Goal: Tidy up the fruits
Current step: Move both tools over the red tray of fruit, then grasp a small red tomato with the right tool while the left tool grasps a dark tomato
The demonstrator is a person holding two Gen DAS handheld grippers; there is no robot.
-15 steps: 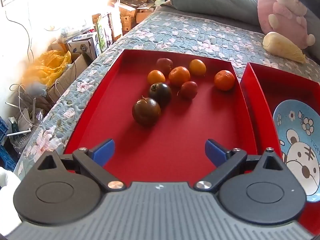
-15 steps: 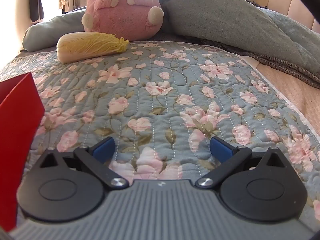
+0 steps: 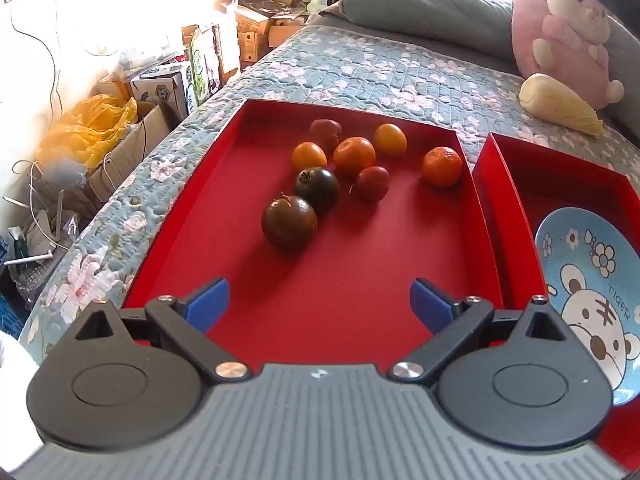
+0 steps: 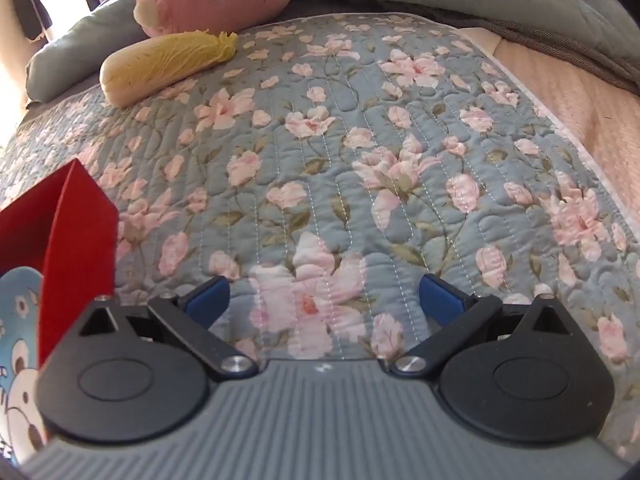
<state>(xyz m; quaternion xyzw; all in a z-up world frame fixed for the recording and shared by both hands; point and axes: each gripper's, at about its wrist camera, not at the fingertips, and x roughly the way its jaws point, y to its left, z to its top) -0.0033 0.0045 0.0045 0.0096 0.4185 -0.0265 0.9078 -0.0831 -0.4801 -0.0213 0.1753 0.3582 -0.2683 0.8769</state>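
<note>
A red tray [image 3: 192, 208] on the bed holds several fruits: two dark tomatoes [image 3: 289, 222], several orange fruits [image 3: 354, 155], one orange [image 3: 442, 166] apart at the right, and two small red ones [image 3: 373, 183]. My left gripper [image 3: 319, 304] hovers over the tray's near end, open, nothing between its blue pads. A second red tray [image 3: 496, 184] at the right carries a blue tiger plate [image 3: 588, 280]. My right gripper [image 4: 324, 300] hangs open over the floral quilt, right of that tray's corner [image 4: 76, 232], with the plate [image 4: 16, 320] at its left.
A napa cabbage [image 3: 560, 106] and a pink plush toy [image 3: 568, 40] lie at the far side of the quilt [image 4: 360, 140]. Grey pillows [image 3: 420, 4] line the back. Left of the bed are cardboard boxes [image 3: 160, 88] and a yellow bag [image 3: 92, 128].
The right gripper has tipped downward and shifted left, so the red tray corner and the plate show more. The left gripper has barely moved.
</note>
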